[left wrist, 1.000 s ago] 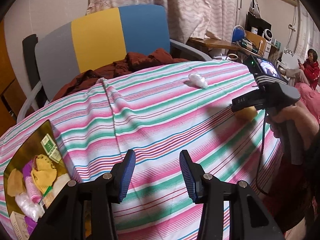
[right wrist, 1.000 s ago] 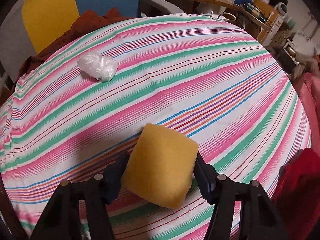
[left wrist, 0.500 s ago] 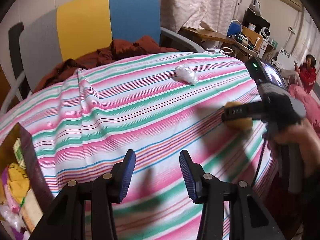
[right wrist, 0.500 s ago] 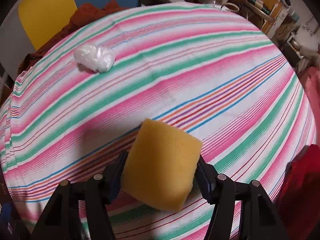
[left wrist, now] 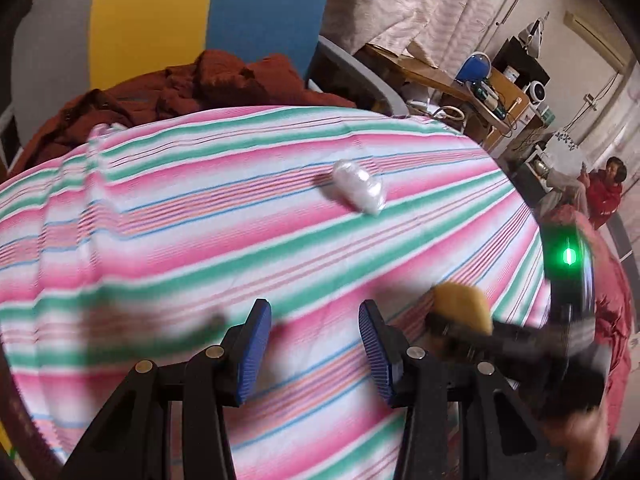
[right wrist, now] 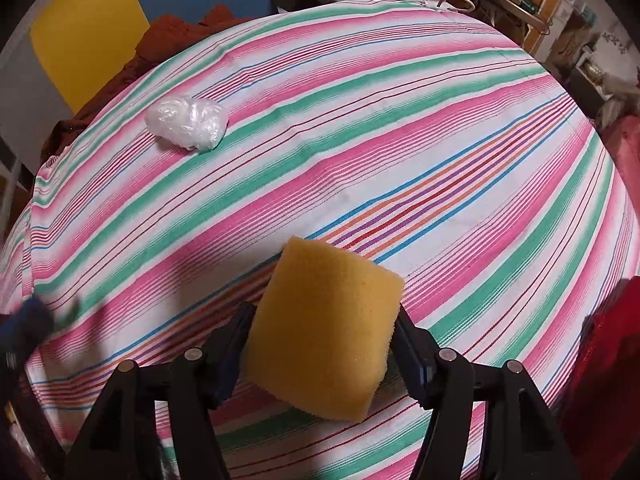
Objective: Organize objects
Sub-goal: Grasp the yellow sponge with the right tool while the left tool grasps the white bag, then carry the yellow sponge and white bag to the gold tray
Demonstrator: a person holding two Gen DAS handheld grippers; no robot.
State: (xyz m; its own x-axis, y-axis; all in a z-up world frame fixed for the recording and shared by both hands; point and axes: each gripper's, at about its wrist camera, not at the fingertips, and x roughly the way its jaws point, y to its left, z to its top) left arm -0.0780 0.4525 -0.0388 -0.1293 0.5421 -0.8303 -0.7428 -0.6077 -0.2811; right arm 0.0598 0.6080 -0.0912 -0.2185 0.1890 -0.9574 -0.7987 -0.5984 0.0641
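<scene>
Striped cloth (left wrist: pixel 224 208) covers the table; a chair (left wrist: pixel 208 20) with yellow and blue back panels stands behind it, dark red clothing (left wrist: pixel 208 80) heaped on its seat.

Left wrist view: my left gripper (left wrist: pixel 314 350) is empty, jaws spread wide, held above the cloth. A second ago the storage box sat at this view's left edge; it has now swung out of frame, so I have turned away from it toward the plastic bag (left wrist: pixel 358 190), which lies on the cloth beyond my fingers. My right gripper (left wrist: pixel 452 320) has closed in at the right, blurred, carrying the sponge (left wrist: pixel 464 306). A person in red sits far off to the right.

Right wrist view: my right gripper (right wrist: pixel 324 354) is clamped on the yellow sponge (right wrist: pixel 326 332), lifted off the cloth (right wrist: pixel 400 140). The bag (right wrist: pixel 186 122) lies well beyond the sponge, to its left. The sponge has travelled leftward relative to the bag. Judgement: sponge is in transit to the box; bag is next. Nothing blocks the bag, but my two tools are now close together.
</scene>
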